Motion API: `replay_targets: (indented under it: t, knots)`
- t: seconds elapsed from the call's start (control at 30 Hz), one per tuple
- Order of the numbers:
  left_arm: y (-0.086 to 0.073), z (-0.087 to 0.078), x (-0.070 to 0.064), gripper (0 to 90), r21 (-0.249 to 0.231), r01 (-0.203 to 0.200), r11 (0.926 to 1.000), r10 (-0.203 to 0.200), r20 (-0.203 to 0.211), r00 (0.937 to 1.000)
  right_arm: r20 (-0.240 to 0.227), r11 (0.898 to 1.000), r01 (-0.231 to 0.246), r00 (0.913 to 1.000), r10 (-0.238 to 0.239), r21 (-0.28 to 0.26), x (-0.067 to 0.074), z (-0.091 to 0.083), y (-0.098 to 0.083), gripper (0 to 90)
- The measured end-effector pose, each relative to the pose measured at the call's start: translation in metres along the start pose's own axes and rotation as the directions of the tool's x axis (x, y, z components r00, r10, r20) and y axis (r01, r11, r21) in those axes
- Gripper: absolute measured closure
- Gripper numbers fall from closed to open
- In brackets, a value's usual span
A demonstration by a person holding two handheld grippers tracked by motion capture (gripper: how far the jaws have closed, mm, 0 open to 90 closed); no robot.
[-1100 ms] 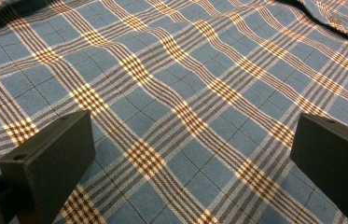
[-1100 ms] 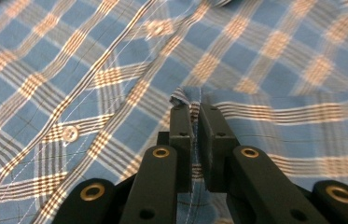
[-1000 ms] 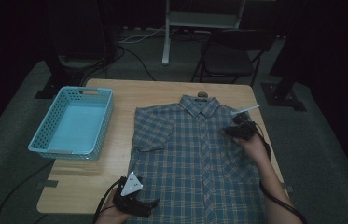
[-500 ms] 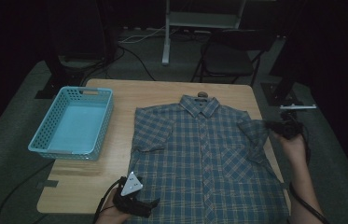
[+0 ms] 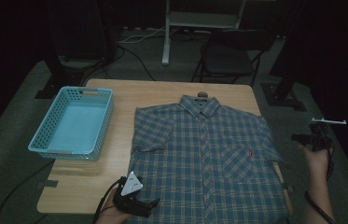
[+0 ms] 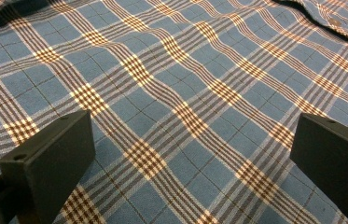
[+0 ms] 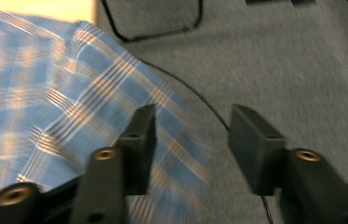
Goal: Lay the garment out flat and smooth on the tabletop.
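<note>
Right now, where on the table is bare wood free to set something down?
Bare wood lies between the blue basket and the plaid shirt, along the far edge behind the collar, and at the near left corner beside the left gripper. The shirt covers the right half.

left gripper (image 5: 150, 204) fingers wide, right gripper (image 5: 302, 138) just opening, empty

Light-blue perforated plastic basket (image 5: 71, 125) sits on the left part of the wooden table (image 5: 162, 95), empty, well apart from anything else on it. Behind the table: dark folding chair (image 5: 230, 58) and a white stand post (image 5: 166, 32), cables (image 5: 136, 49) trailing over grey carpet (image 5: 13, 154). Small dark round object (image 5: 203, 94) at the table's far edge, too small to identify.
</note>
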State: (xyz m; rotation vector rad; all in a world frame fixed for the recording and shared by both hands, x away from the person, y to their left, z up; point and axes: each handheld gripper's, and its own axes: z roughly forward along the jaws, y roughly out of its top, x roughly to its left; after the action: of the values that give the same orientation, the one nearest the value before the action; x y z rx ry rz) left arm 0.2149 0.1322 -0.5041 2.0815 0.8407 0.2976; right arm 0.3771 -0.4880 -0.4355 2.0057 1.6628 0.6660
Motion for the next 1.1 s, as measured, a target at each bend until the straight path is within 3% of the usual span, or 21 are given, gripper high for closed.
replay_targets:
  t: [0.07,0.27,0.43,0.57,0.6,0.73,0.8,0.93,0.97,1.03,1.1]
  knots:
    - [0.000,0.000,0.000,0.5,0.002,-0.001,1.0000,0.001,-0.002,1.0000,-0.011,1.000,-0.024,0.9997,0.024,0.020,0.000,0.006,-0.007,39.3]
    - [0.000,0.000,0.001,0.5,-0.005,0.008,1.0000,-0.008,0.005,1.0000,-0.076,0.999,-0.014,0.9970,0.017,0.040,0.015,0.016,-0.024,31.3]
    - [0.000,0.000,0.000,0.5,0.004,0.003,1.0000,-0.003,-0.014,0.9999,-0.172,0.998,0.059,0.9836,-0.054,0.023,0.040,0.018,-0.040,21.3]
    - [0.000,-0.003,0.005,0.5,-0.018,0.094,0.9954,-0.095,-0.044,0.9946,-0.173,0.988,0.152,0.9737,-0.148,0.009,0.058,0.017,-0.050,19.9]
    - [0.000,-0.004,0.007,0.5,-0.029,0.127,0.9914,-0.129,-0.053,0.9903,-0.184,0.987,0.161,0.9701,-0.158,-0.001,0.060,0.016,-0.053,19.8]
    - [0.000,-0.006,0.012,0.5,-0.055,0.194,0.9794,-0.197,-0.060,0.9785,-0.218,0.982,0.179,0.9579,-0.187,-0.054,0.069,0.009,-0.064,18.6]
    - [0.001,-0.007,0.011,0.5,-0.060,0.172,0.9832,-0.175,-0.052,0.9831,-0.253,0.979,0.185,0.9463,-0.202,-0.089,0.074,0.001,-0.073,18.6]
    - [0.003,-0.007,0.005,0.5,-0.059,0.072,0.9956,-0.075,-0.044,0.9962,-0.303,0.970,0.199,0.9238,-0.233,-0.141,0.085,-0.014,-0.092,18.6]
    - [0.003,-0.007,0.004,0.5,-0.066,0.067,0.9956,-0.069,-0.036,0.9969,-0.310,0.967,0.202,0.9195,-0.242,-0.156,0.090,-0.021,-0.101,16.9]
    - [0.004,-0.007,0.005,0.5,-0.074,0.061,0.9954,-0.064,-0.034,0.9974,-0.303,0.963,0.206,0.9192,-0.251,-0.171,0.094,-0.025,-0.107,15.6]
    - [0.005,-0.007,0.006,0.5,-0.080,0.063,0.9948,-0.066,-0.039,0.9971,-0.313,0.956,0.215,0.9106,-0.270,-0.199,0.100,-0.037,-0.121,15.6]
